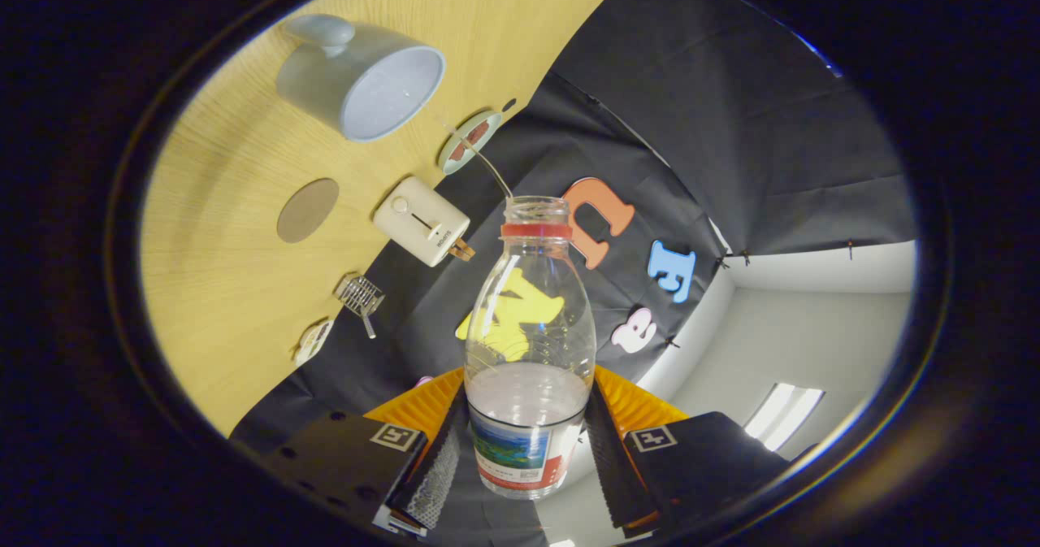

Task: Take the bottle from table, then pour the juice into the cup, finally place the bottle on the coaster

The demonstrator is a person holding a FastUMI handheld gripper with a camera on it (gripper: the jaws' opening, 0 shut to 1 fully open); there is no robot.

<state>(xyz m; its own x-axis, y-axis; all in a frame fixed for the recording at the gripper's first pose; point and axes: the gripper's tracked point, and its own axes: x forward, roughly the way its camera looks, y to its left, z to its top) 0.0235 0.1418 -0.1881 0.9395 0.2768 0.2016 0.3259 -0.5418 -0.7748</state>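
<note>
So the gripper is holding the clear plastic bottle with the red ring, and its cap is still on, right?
Not quite. The gripper does hold the clear plastic bottle with the red ring between both fingers, but the cap is off: the gripper view shows its mouth open.

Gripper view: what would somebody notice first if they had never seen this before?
The clear bottle jumps out first: it sits between the gripper fingers, both pressing on it, uncapped, with pale liquid low inside. Beyond the bottle, the whole scene looks tilted, with the wooden table slanting. On it stands a big grey-blue cup, with a round coaster nearer the fingers.
</note>
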